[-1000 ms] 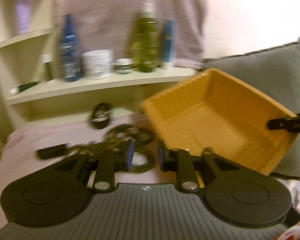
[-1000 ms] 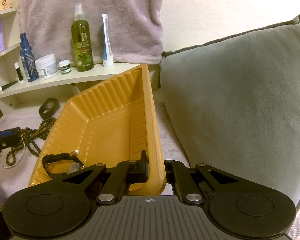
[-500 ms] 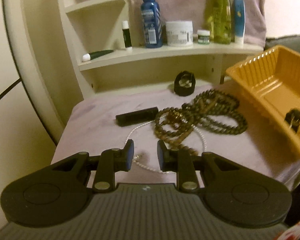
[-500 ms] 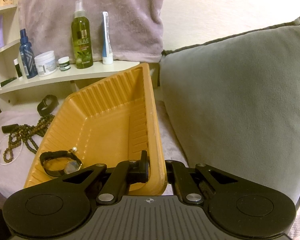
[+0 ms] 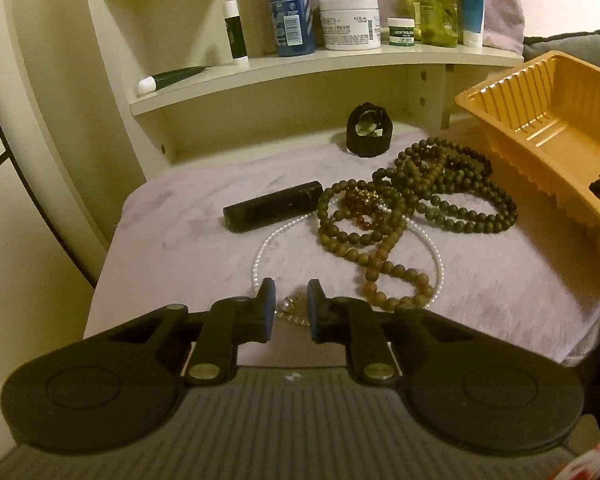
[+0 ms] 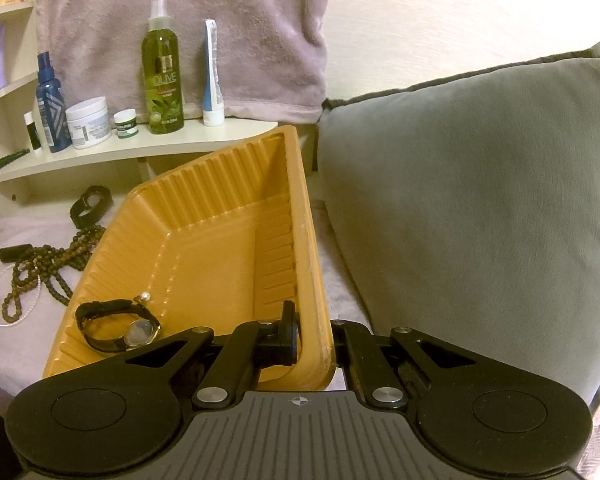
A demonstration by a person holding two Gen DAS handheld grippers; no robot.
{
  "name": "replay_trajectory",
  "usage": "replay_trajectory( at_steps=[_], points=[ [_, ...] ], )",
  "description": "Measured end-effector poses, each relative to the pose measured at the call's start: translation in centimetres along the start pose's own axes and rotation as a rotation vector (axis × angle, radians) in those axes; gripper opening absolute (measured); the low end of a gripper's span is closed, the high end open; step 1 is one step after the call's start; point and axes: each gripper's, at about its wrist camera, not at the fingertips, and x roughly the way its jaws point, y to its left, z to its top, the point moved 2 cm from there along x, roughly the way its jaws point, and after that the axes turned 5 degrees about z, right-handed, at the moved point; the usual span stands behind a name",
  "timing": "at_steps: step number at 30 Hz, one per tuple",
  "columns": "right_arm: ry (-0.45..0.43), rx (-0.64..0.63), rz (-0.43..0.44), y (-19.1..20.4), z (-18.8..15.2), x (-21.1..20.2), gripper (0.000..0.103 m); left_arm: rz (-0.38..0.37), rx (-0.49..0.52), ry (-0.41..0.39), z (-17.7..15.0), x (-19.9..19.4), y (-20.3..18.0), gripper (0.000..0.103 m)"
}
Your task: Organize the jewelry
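Lilac cloth (image 5: 204, 216) under cream shelves, jewelry strewn beside an orange tray.

On my right side the right gripper (image 6: 315, 336) is clamped on the near wall of the orange tray (image 6: 220, 216), which sits tilted against a grey cushion (image 6: 468, 200) with a black wristwatch (image 6: 118, 326) and a small pearl (image 6: 145, 297) inside. My left gripper (image 5: 291, 310) hangs low over the cloth, jaws closing (not yet touching) around the clasp end of the pearl necklace (image 5: 260, 256). Beyond it I see brown bead strands (image 5: 416, 200), a black bar (image 5: 272, 206) and a second black watch (image 5: 369, 130) near the shelf.
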Motion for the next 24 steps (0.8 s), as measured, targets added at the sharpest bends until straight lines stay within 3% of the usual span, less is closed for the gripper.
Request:
replay_trajectory(
  at_steps=[4,12,18,24],
  points=[
    [0.0,0.001,0.001,0.0,0.0,0.0,0.004,0.004,0.017,0.003,-0.1,-0.1,-0.2,0.006],
    [-0.007,0.006,0.01,-0.1,0.1,-0.1,0.004,-0.001,0.016,-0.027,0.9,-1.4,-1.1,0.006],
    [-0.012,0.011,0.014,-0.2,0.0,-0.3,0.004,-0.095,-0.019,-0.09,3.5,-4.2,-3.5,0.006],
    [-0.015,0.019,0.019,-0.3,-0.1,-0.4,0.004,-0.241,-0.019,-0.144,6.3,-6.6,-7.9,0.006]
  ],
)
